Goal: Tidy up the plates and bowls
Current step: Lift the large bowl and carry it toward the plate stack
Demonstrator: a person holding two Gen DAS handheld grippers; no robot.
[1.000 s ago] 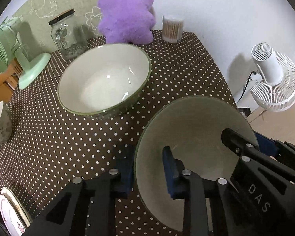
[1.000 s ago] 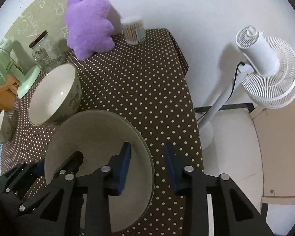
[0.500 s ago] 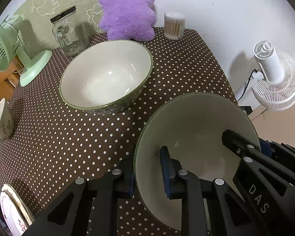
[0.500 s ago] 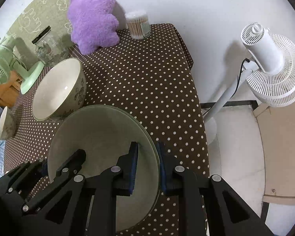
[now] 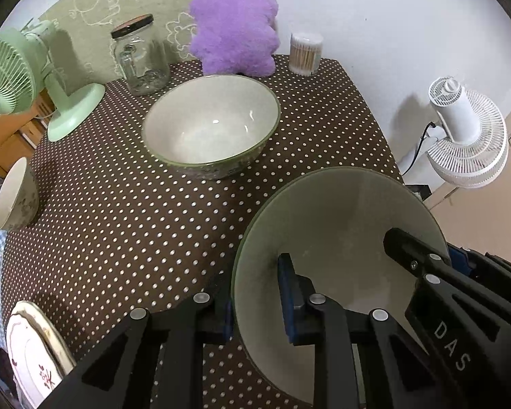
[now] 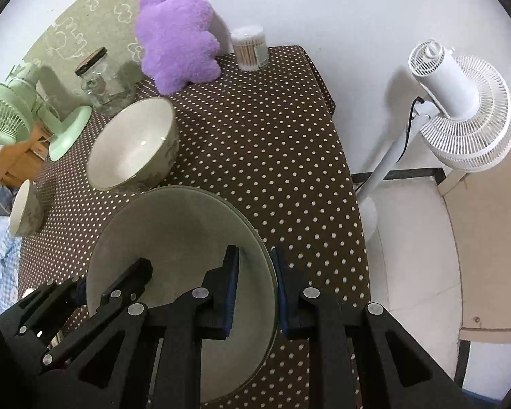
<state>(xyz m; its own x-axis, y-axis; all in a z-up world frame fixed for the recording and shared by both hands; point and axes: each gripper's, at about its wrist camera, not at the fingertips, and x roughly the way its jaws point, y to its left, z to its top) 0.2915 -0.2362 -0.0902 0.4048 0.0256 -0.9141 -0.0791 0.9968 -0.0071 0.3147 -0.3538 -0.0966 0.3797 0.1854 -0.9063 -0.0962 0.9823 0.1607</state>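
1. The left hand-held gripper (image 5: 255, 293) is closed on the left rim of the large pale bowl (image 5: 340, 225), one pad inside the wall and one outside.
2. The right hand-held gripper (image 6: 255, 286) pinches the opposite rim the same way; the bowl hangs between the two, near the counter (image 6: 262, 129) edge on the side of the white standing fan (image 6: 460, 109).
3. A second wide bowl (image 5: 211, 126) stands upright further in, the likely nesting target; a small bowl (image 5: 15, 197) and a plate (image 5: 34, 347) lie apart at the left.
4. Risk: smooth glazed walls held only by thin rim pinches may slip if either hand tilts or pulls unevenly.
5. Risk: lowering off-centre could knock rim against rim and chip both bowls.
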